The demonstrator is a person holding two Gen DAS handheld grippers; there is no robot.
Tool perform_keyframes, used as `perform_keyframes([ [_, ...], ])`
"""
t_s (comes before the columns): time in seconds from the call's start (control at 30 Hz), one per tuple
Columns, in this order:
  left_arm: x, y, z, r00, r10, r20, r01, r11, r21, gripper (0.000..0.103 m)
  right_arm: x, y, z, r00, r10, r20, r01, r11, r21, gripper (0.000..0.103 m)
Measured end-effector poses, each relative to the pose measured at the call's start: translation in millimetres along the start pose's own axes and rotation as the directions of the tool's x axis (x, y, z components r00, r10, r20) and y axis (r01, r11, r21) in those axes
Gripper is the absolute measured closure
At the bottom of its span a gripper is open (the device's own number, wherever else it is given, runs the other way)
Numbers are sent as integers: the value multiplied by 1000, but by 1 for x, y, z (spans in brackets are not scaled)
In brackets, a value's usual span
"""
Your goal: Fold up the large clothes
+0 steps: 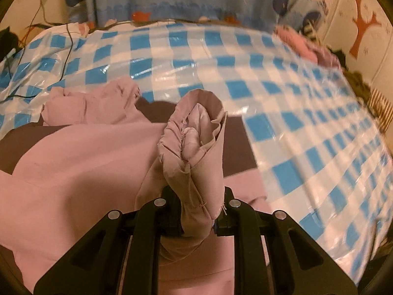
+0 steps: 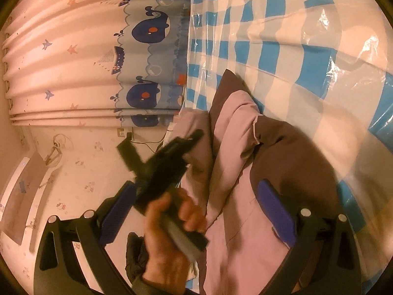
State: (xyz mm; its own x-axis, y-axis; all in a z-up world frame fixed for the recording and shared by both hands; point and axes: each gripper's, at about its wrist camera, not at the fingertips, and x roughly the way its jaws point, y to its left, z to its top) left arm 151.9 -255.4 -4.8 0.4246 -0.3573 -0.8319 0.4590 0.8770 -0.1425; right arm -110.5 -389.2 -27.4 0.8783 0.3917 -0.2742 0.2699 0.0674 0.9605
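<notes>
Left gripper [image 1: 196, 211] clamped on a bunched fold of the pink garment [image 1: 81, 162]; right gripper [image 2: 196, 211] jaws spread wide, nothing between the blue pads [image 2: 276, 212].

Garment, pink with brown panels, lies on the checked plastic sheet [image 1: 307, 113], at its near edge. Beside it, over the sheet's edge, a hand [image 2: 169, 243] grasps the left gripper's handle. Whale-print curtain [image 2: 145, 56] hangs past the sheet's far edge.

A home, likely a child's bedroom. Curtain [image 2: 73, 49] printed with whales, sailboats and starfish hangs at 10 o'clock in the right wrist view. Wallpaper [image 2: 81, 172] with small cartoon figures at 8 o'clock. Wall socket [image 2: 120, 132] with a cable near centre. Blue-and-white checked plastic cover [image 1: 196, 56] spreads over the work surface from 9 to 3 o'clock in the left wrist view.
</notes>
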Motion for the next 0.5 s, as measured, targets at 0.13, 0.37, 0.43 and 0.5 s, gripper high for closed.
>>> perform_keyframes([
  [0.13, 13, -17, -7, 998, 62, -33, -60, 996, 66, 74, 0, -1, 1, 1000, 3, -2, -3, 1000, 5, 8],
  [0.37, 10, -63, -12, 995, 70, -75, -52, 974, 219, 37, -3, -3, 4, 1000, 13, 6, -14, 1000, 22, 8],
  [0.43, -5, -60, -4, 998, 17, -62, -6, 983, 181, 37, -5, -4, 5, 1000, 18, 10, -18, 999, 28, 8],
  [0.5, -26, -48, 9, 999, -43, -14, 44, 992, 114, 37, -7, -6, 7, 1000, 25, 18, -25, 999, 36, 8],
])
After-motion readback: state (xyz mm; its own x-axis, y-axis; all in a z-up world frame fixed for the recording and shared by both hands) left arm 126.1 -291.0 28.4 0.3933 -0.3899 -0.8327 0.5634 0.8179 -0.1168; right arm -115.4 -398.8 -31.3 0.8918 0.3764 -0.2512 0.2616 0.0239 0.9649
